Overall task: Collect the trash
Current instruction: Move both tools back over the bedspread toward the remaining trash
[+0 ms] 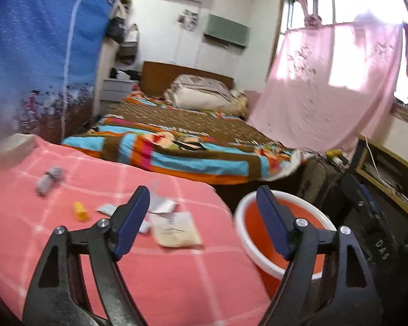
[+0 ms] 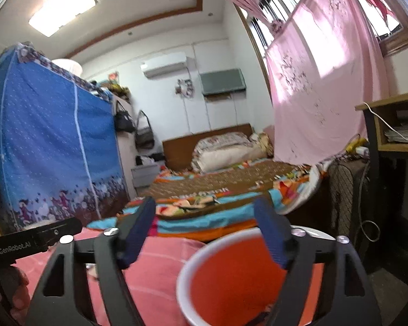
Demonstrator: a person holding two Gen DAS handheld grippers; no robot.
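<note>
Trash lies on a pink checked cloth (image 1: 149, 271): a cream packet (image 1: 175, 229), torn white wrappers (image 1: 163, 205), a small yellow tube (image 1: 80, 211) and a grey crumpled piece (image 1: 50, 179). An orange bin with a white rim (image 1: 278, 267) stands to the right of the cloth; it also shows in the right wrist view (image 2: 231, 285). My left gripper (image 1: 202, 203) is open and empty, above the cloth's right edge, with the wrappers just behind its left finger. My right gripper (image 2: 205, 217) is open and empty, above the bin.
A bed with a striped colourful blanket (image 1: 190, 146) lies beyond the cloth. A blue fabric wardrobe (image 1: 40, 54) stands at the left. A pink sheet (image 1: 326, 87) hangs at the window. A wooden desk (image 2: 389, 125) and a dark fan (image 2: 345, 198) stand at the right.
</note>
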